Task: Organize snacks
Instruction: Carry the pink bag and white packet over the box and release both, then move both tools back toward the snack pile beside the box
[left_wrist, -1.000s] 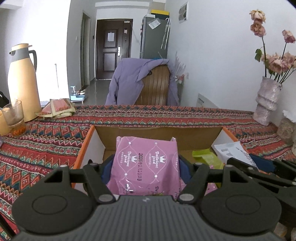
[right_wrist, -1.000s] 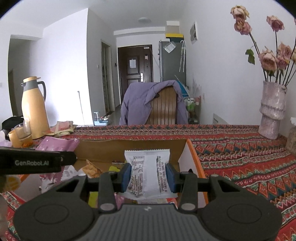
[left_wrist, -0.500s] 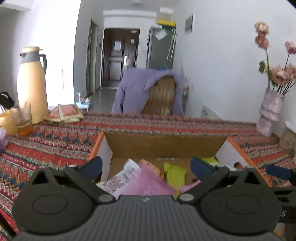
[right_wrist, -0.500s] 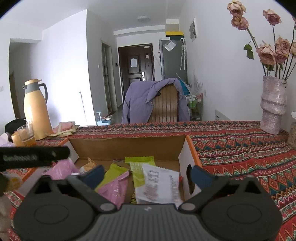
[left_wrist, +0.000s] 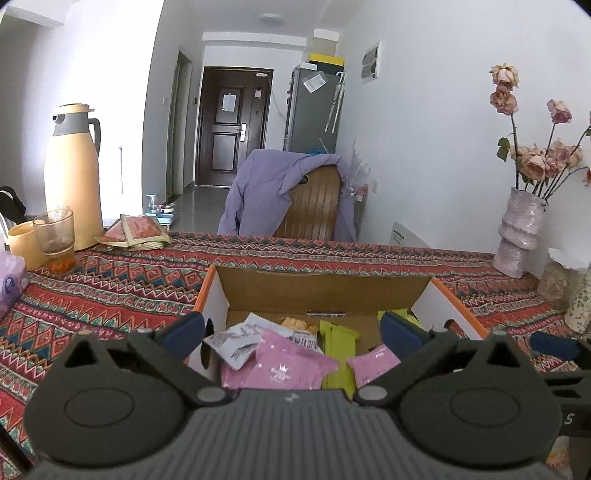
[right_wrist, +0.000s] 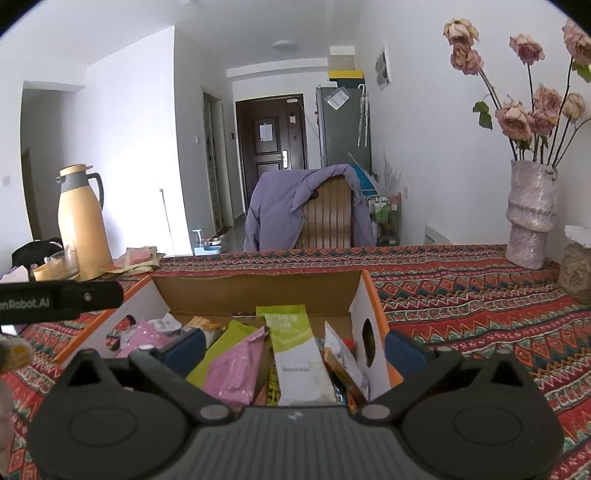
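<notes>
1. Snacks lie loose in the cardboard box (left_wrist: 325, 291), our landmark on the patterned tablecloth (left_wrist: 110, 295): a pink packet (left_wrist: 280, 365) near its front, a green bar wrapper (left_wrist: 338, 341) just behind that, and a white sachet (left_wrist: 236, 341) toward the box's left wall.
2. Our left gripper (left_wrist: 291, 328) hangs over the front of the box with its jaws spread wide and nothing between them; the pink packet rests below, untouched.
3. Our right gripper (right_wrist: 293, 341) stands equally wide and empty above the box's right half, where a green-and-white bar (right_wrist: 299, 358) leans beside a second pink packet (right_wrist: 236, 365) and an orange-edged packet (right_wrist: 343, 358) against the right wall.
4. We judge the step in hand to be the end of a drop: both tools are free, and the packets sit inside the box, not on the cloth.
5. Next we would need more snacks, yet none shows on the cloth outside the box from here; the flat sachets (left_wrist: 135, 230) beyond the box's far left corner, next to the thermos (left_wrist: 74, 177), may or may not belong to the task.
6. Any further move calls for lifting both grippers clear of the box walls first, so that the open fingers do not catch the orange rim.
</notes>
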